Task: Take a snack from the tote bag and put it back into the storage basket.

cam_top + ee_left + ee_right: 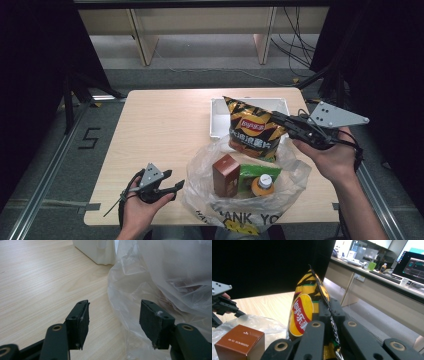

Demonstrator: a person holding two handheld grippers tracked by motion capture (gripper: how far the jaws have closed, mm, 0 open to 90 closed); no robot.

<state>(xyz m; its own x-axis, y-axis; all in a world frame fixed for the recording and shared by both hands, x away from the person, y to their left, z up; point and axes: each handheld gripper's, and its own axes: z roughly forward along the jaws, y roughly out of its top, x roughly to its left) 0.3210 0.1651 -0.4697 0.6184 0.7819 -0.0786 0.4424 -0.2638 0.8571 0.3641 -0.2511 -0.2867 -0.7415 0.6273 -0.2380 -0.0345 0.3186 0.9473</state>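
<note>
Right gripper view shows your right gripper [329,315] with fingers clamped on the chip bag's [304,312] edge; your left gripper [113,322] gapes wide above the wooden tabletop [37,285], beside the plastic bag [162,277].

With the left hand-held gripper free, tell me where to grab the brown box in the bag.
Grip the brown box across its upper side walls, coming from above. It stands upright in the open plastic bag, top exposed; the green packet and orange bottle crowd its right, so approach from its left.

Box [225,174] and bottle [262,184] (side by side) in bag [250,210].
</note>
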